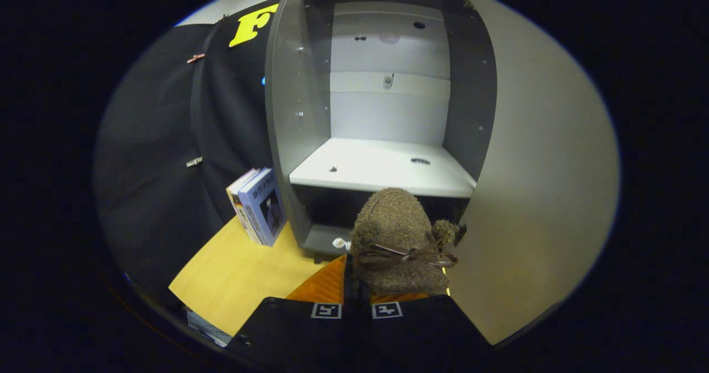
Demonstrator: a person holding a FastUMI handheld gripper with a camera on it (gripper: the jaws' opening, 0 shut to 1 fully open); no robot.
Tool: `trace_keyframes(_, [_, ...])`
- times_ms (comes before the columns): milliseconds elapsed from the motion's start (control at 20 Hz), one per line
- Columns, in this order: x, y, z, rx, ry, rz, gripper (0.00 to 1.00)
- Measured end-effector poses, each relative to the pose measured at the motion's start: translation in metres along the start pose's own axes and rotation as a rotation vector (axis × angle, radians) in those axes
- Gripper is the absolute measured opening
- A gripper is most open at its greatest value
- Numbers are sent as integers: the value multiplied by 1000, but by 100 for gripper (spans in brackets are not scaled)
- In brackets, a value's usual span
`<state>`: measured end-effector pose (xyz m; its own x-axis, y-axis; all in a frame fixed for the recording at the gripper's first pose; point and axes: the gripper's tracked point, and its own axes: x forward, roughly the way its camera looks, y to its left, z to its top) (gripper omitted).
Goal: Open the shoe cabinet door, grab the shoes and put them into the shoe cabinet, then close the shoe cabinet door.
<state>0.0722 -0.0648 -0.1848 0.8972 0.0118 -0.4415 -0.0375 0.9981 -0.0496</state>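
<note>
A brown fuzzy shoe (396, 240) with a dark bow and a small pompom is held upright between my fingers (324, 287). My gripper (365, 291) is shut on it near its sole. Just beyond the shoe stands the shoe cabinet (288, 112), grey-sided, with its inside showing. Its white shelf (382, 168) is bare and lies a little above the top of the shoe. The dark lower compartment (332, 209) is right behind the shoe. The cabinet door (543, 195) is swung open on the right, close beside the shoe.
Two or three books (257, 204) lean against the cabinet's left side on the light wooden surface (238, 273). Black cloth (160, 157) hangs as a wall to the left. The open door bounds the space on the right.
</note>
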Motion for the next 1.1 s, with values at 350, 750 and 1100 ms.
trace_keyframes(350, [34, 5, 87, 8, -61, -62, 5])
trace_keyframes(750, [116, -11, 132, 60, 1, -107, 5])
trace_keyframes(1100, [202, -21, 168, 57, 24, -142, 5])
